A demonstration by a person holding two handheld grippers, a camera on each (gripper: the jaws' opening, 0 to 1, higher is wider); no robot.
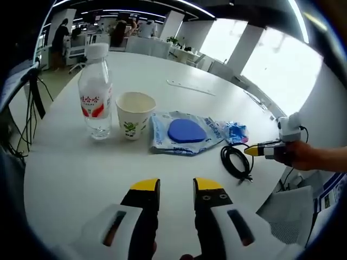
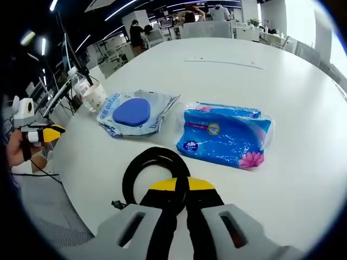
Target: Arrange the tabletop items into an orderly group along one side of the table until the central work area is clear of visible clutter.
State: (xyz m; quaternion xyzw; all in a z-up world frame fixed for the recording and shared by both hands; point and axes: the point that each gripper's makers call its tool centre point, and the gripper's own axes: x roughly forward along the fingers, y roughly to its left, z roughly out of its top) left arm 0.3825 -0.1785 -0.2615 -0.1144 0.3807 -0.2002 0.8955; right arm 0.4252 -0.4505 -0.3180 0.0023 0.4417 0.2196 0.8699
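My right gripper (image 2: 181, 185) has its yellow-tipped fingers pressed together on the coiled black cable (image 2: 146, 176), which lies on the white table (image 2: 282, 86) near its edge; the loop curls away to the left of the tips in the right gripper view. In the left gripper view the same cable (image 1: 236, 160) sits to the right of the flat clear packet with a blue oval (image 1: 185, 132), with the right gripper (image 1: 254, 151) at its far end. Taking that packet (image 2: 133, 112) as the landmark: the blue tissue pack (image 2: 225, 135) lies just beside it, apart from it, and the cable lies nearer the table edge than both. On the packet's other side stands a paper cup (image 1: 134, 114), upright, its base just beside the packet's edge. Beyond the cup stands a clear water bottle (image 1: 96, 92) with a white cap and red label, upright, close to the cup. My left gripper (image 1: 176, 190) hovers above bare table on the near side of the packet, fingers slightly apart, holding nothing. A long thin strip (image 1: 191, 88) lies well beyond the packet.
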